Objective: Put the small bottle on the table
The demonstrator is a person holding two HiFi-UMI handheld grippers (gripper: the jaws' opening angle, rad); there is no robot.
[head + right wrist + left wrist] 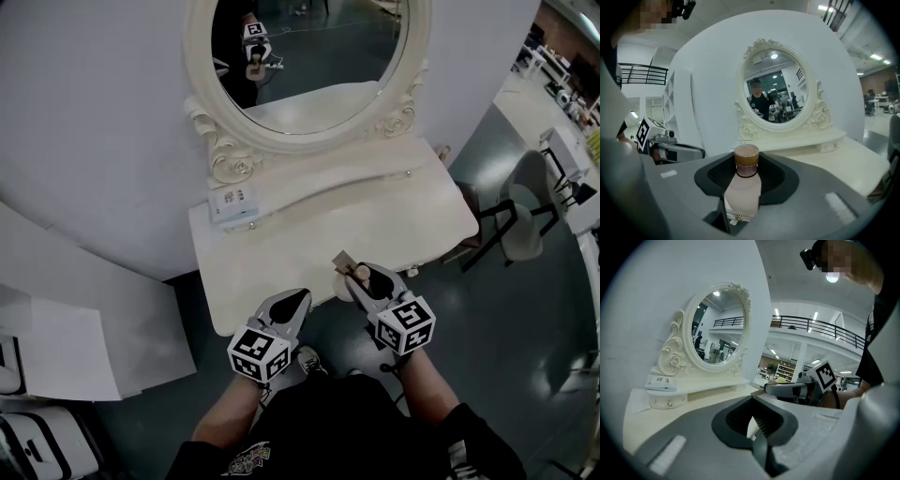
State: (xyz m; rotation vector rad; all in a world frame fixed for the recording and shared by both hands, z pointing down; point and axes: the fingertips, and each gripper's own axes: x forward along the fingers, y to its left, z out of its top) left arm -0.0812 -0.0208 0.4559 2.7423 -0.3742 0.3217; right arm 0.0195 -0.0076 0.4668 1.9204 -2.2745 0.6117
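The small bottle (743, 190) is pale pink with a brown cap (746, 158). It stands between the jaws of my right gripper (746, 176), which is shut on it. In the head view this right gripper (368, 281) holds the bottle (359, 274) over the front edge of the cream dressing table (309, 234), right of centre. My left gripper (289, 307) hangs just off the table's front edge to the left, with its jaws together and nothing between them. In the left gripper view the left gripper (754, 425) is seen the same way, with the right gripper (787, 390) beyond it.
An oval mirror (300, 56) in a carved frame rises at the table's back. A small drawer shelf with a label card (232, 202) sits at the back left. A grey chair (525, 220) stands to the right, white boxes (66, 347) to the left on the dark floor.
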